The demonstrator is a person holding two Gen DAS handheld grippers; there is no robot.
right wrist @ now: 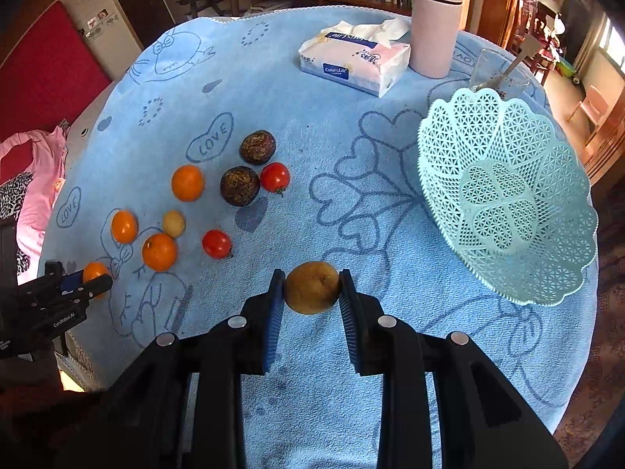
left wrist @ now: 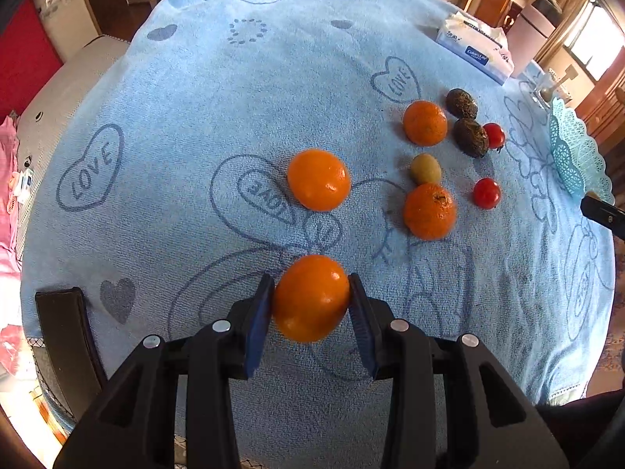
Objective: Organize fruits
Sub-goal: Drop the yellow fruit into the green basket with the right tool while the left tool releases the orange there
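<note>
My left gripper [left wrist: 311,297] is shut on an orange [left wrist: 311,298], held just above the blue cloth. My right gripper [right wrist: 311,288] is shut on a brownish-green kiwi [right wrist: 311,287], lifted over the cloth. Three more oranges [left wrist: 319,179] [left wrist: 429,211] [left wrist: 425,122], a small green-yellow fruit [left wrist: 425,167], two dark round fruits [left wrist: 470,137] [left wrist: 461,102] and two tomatoes [left wrist: 486,193] [left wrist: 494,135] lie loose on the cloth. The empty pale-green lattice basket [right wrist: 547,273] stands to the right of the held kiwi. The left gripper [right wrist: 84,283] also shows at the left edge of the right wrist view.
A tissue pack [right wrist: 353,60], a pink cylinder [right wrist: 435,23] and a glass with a spoon [right wrist: 486,68] stand at the back of the table. The blue towel [left wrist: 195,117] covers the round table. A dark chair back [left wrist: 62,332] sits at the near left.
</note>
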